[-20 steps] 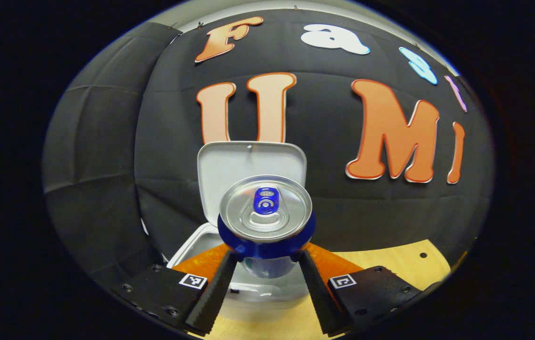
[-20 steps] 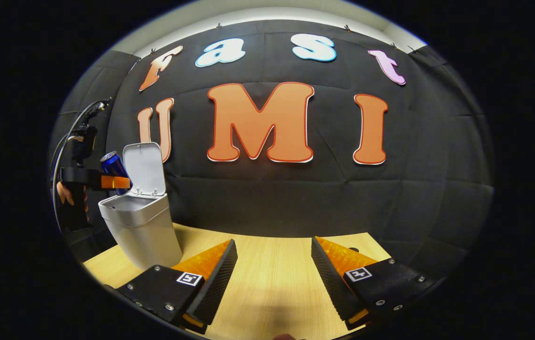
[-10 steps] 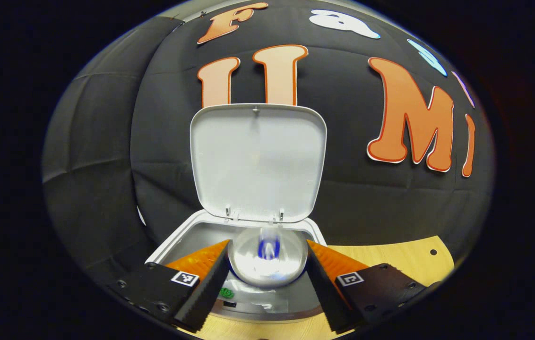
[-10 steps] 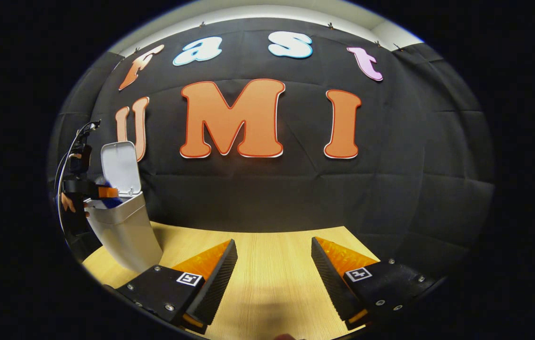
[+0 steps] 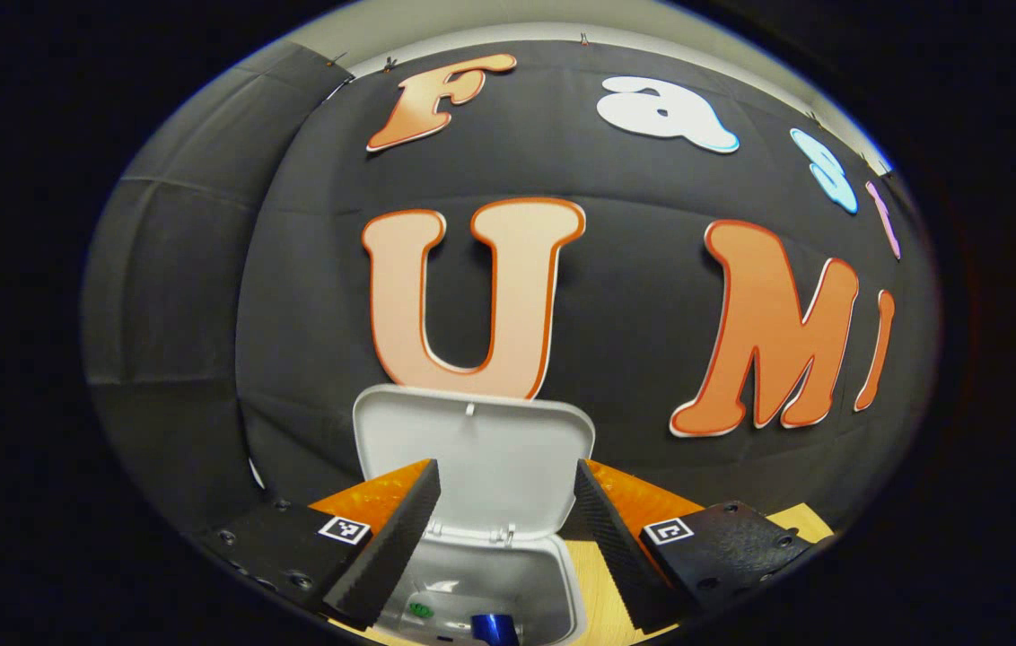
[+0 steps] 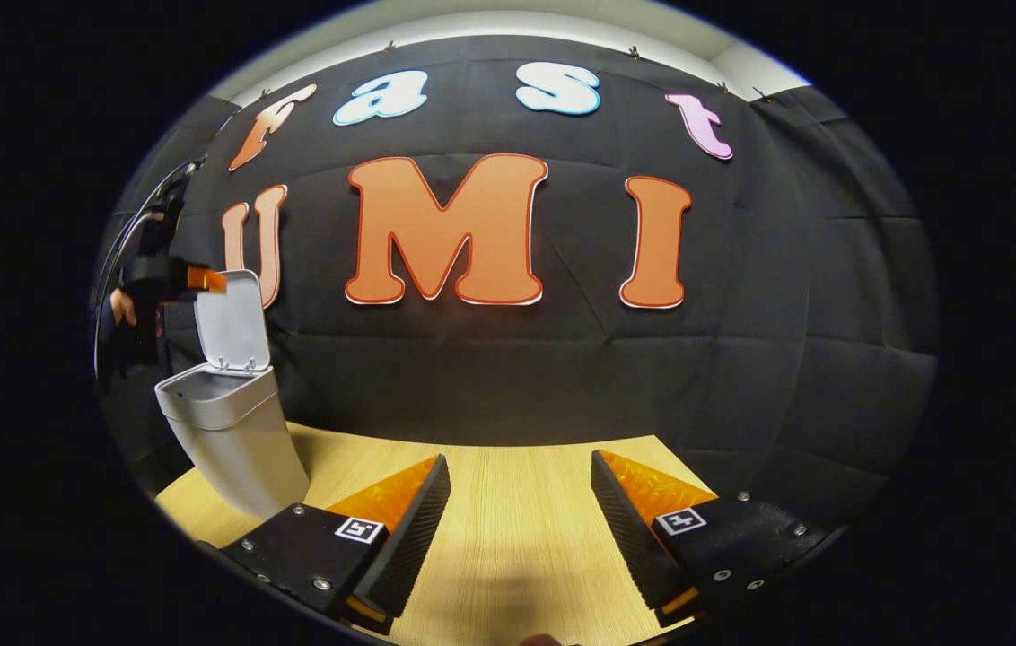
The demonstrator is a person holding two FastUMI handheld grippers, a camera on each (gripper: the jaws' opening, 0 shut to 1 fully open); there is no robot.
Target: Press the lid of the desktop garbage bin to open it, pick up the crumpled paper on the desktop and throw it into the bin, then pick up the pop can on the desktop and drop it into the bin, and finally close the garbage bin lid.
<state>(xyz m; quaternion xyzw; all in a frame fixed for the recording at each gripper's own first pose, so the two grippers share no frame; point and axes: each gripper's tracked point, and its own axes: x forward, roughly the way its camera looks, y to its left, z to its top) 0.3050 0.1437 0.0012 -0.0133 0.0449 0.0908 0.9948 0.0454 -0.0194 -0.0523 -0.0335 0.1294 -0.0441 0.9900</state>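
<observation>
left gripper (image 5: 506,511): fingers apart, empty, above bin (image 5: 508,588) | lid (image 5: 472,458): up | pop can (image 5: 494,628): inside bin | right gripper (image 6: 519,516): fingers apart, empty, over desk (image 6: 517,556)

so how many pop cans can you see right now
1: the pop can lies inside the open garbage bin, below the left hand-held gripper. More may be hidden deeper inside.
</observation>
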